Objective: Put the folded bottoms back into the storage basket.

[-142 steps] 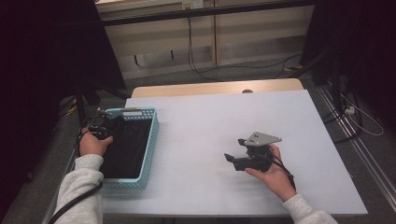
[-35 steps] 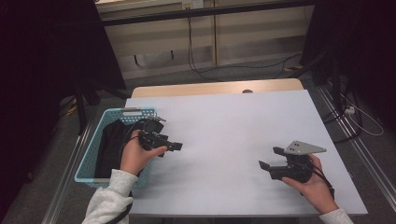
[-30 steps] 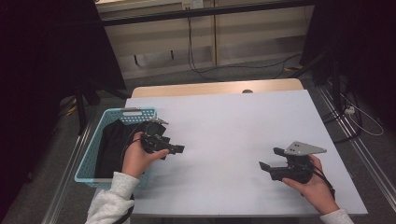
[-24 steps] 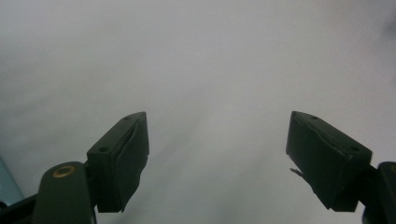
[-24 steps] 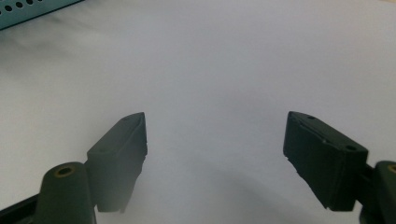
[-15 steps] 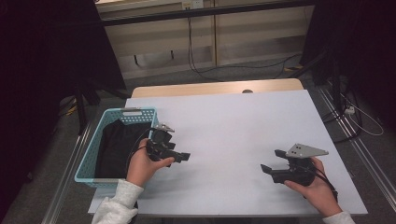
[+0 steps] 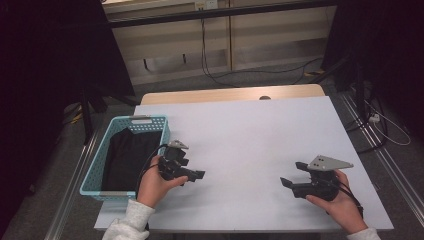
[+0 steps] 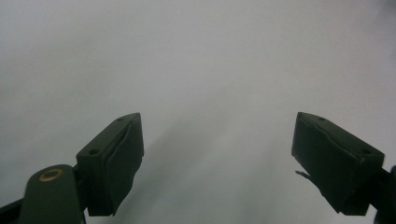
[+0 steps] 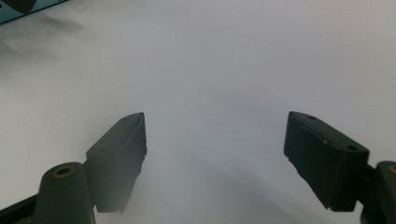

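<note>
A teal basket (image 7: 134, 120) sits at the table's left edge with a black cloth (image 7: 127, 157) lying in it. My left gripper (image 7: 198, 175) is low over the white table (image 7: 250, 135) just right of the basket, jaws pointing right. In the left gripper view it (image 8: 217, 140) is open over bare white surface; its jaws have just been opening, with nothing between them. My right gripper (image 7: 287, 183), with its grey plate on top, rests at the front right, pointing left. The right gripper view shows it (image 9: 215, 135) open with nothing between its jaws.
A wooden strip (image 7: 230, 94) runs along the table's far edge. Cables (image 7: 215, 75) lie on the floor behind it, and a metal rail (image 7: 395, 165) lies to the right. A corner of the basket (image 9: 28, 7) appears far off in the right gripper view.
My left hand has come away from the basket, moving right and lower over the table. The right hand has kept still over the last second; earlier it shifted toward the front right.
</note>
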`<state>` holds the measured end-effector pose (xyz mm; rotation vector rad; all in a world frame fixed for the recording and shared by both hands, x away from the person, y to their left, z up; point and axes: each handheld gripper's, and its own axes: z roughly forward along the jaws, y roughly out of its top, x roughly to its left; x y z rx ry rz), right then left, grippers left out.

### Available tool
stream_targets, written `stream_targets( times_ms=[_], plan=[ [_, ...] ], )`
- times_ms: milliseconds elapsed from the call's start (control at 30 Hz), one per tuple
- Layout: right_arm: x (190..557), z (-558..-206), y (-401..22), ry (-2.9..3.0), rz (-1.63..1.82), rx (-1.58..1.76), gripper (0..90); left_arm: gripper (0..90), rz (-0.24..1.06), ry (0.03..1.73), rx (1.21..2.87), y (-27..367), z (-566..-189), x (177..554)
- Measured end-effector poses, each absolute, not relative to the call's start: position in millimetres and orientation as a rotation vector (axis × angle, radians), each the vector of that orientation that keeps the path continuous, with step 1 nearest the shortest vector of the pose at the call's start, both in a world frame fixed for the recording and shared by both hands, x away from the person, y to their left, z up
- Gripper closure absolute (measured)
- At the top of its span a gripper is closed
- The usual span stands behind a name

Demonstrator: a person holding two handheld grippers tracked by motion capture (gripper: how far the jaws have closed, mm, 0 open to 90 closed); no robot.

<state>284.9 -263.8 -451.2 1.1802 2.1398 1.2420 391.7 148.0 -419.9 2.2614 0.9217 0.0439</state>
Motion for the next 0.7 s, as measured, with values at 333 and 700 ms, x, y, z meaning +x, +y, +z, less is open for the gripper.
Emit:
stream_targets(
  times_ms=[333,700],
  plan=[
    [283,-451,-266,2.134,1.244,1.191,20.6,16.0,0.041,0.912,2.257,146,-430,389],
    [282,-452,-264,2.143,1.238,1.185,20.5,15.2,0.034,0.909,2.258,147,-439,383]
  ],
)
